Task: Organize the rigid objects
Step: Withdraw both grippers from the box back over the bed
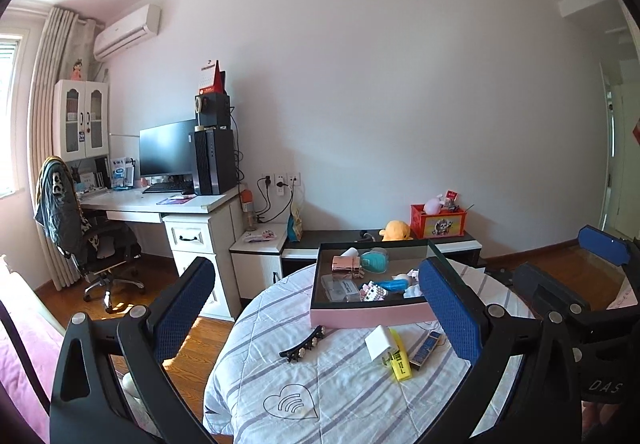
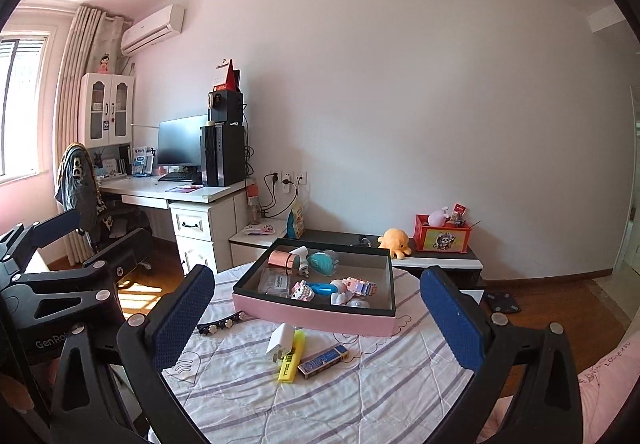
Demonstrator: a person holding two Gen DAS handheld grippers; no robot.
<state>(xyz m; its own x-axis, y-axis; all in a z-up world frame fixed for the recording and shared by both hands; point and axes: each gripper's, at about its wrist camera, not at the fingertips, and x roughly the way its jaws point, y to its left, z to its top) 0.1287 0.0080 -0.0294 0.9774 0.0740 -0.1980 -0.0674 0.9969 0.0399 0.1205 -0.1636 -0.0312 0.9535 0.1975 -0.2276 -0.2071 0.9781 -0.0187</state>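
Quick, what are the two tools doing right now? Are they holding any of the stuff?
Left tool: open wide, holding nothing.
Right tool: open wide, holding nothing.

The left gripper (image 1: 320, 308) is held almost level, tipped slightly down, its two blue-padded fingers (image 1: 182, 308) spread wide with nothing between them. The right gripper (image 2: 320, 312) sits the same way, near level, its blue fingers (image 2: 454, 318) set far apart and empty. The two are side by side: each shows at the edge of the other's view, black frames close together, neither touching anything
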